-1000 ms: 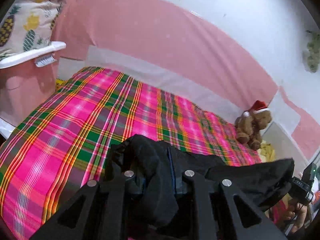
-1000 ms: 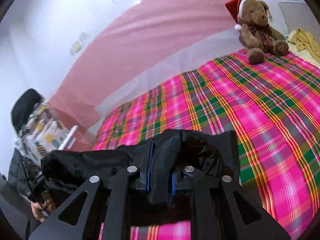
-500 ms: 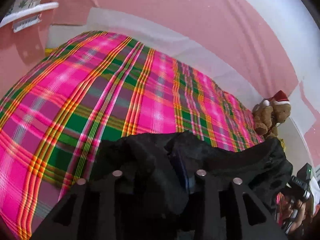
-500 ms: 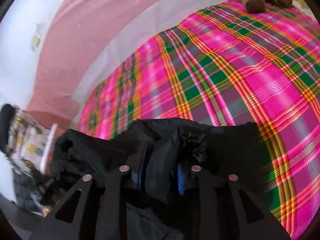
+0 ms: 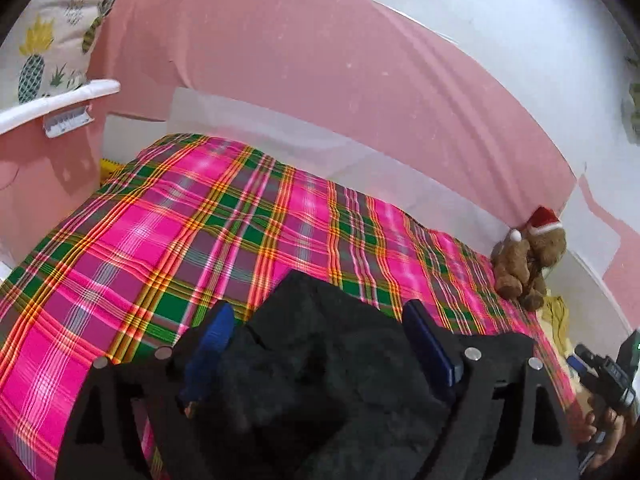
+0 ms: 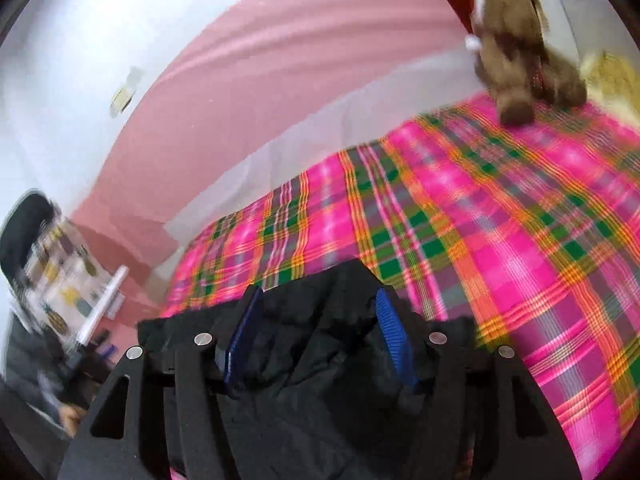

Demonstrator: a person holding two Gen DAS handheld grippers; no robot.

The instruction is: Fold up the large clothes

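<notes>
A black garment (image 5: 320, 360) lies bunched at the near edge of a bed with a pink, green and orange plaid cover (image 5: 200, 232). My left gripper (image 5: 316, 332) is open, its blue-padded jaws spread wide with the garment's cloth lying loose between them. In the right wrist view the same black garment (image 6: 316, 344) sits between the jaws of my right gripper (image 6: 320, 308), which is also open. Both grippers sit low over the garment at the bed's near side. The right wrist view is blurred by motion.
A brown teddy bear with a red Santa hat (image 5: 528, 260) sits at the bed's far right corner, also in the right wrist view (image 6: 520, 60). A pink wall panel (image 5: 320, 80) runs behind the bed. A pineapple-print cushion (image 5: 52, 40) rests on a white rail at left.
Both grippers have opened: their jaws were shut on the black garment and now stand wide apart with the cloth loose between them. Both cameras have tilted up again.
</notes>
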